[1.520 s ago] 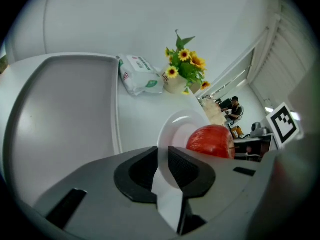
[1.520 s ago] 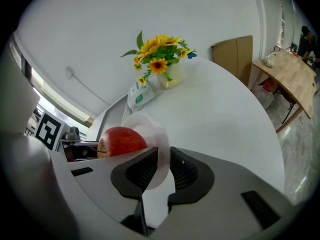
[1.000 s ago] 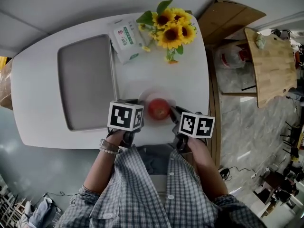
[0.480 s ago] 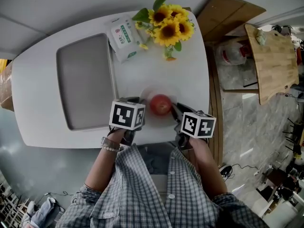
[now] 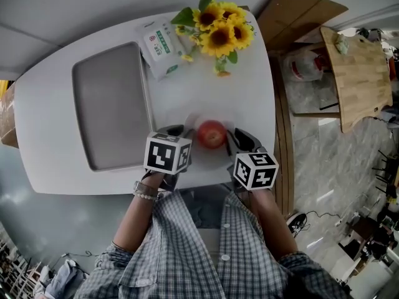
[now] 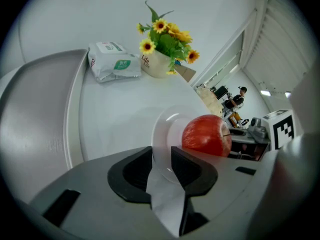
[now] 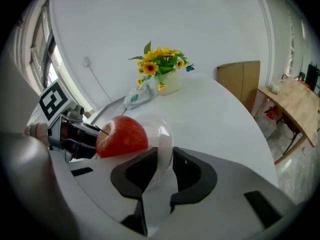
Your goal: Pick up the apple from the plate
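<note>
The round red apple sits on the clear shallow plate on the white desk. My left tool and right tool each pinch the plate's rim. The fruit looks firm and smooth (may roll), so I judge its mid-flanks the best hold.

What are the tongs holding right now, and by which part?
Both hold the clear plate by its rim: left tongs on one side, right tongs on the opposite side. The apple sits on it, ungripped.
</note>
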The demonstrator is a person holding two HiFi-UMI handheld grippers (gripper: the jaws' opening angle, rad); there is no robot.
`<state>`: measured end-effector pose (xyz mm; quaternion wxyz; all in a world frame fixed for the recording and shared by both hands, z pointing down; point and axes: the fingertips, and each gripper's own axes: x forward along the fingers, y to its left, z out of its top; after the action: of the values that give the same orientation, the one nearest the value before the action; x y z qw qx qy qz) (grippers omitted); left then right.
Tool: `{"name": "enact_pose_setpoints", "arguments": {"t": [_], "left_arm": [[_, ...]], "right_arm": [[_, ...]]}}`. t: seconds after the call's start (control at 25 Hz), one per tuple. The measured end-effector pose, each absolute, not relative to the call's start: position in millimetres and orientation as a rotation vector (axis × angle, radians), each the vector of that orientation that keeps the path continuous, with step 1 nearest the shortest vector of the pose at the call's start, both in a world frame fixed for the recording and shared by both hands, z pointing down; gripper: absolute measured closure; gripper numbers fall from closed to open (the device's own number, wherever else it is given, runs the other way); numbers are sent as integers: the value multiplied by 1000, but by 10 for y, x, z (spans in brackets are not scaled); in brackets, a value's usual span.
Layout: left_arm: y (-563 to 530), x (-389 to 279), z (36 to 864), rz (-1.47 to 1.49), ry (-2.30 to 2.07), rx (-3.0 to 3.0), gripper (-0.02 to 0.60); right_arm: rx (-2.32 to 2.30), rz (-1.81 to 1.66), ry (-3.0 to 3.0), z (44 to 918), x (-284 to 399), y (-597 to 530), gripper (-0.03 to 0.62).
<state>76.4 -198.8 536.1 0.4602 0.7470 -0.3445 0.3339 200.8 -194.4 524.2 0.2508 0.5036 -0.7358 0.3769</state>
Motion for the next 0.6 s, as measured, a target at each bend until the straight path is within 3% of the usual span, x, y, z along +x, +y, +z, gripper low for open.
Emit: {"name": "enact_pose_setpoints", "arguments": {"t": [0.6], "left_arm": [[-2106,673,4993,724,-866,1952,474]], "right_arm": [[1427,901,-2029,4959,2072,-2073,516]]}}
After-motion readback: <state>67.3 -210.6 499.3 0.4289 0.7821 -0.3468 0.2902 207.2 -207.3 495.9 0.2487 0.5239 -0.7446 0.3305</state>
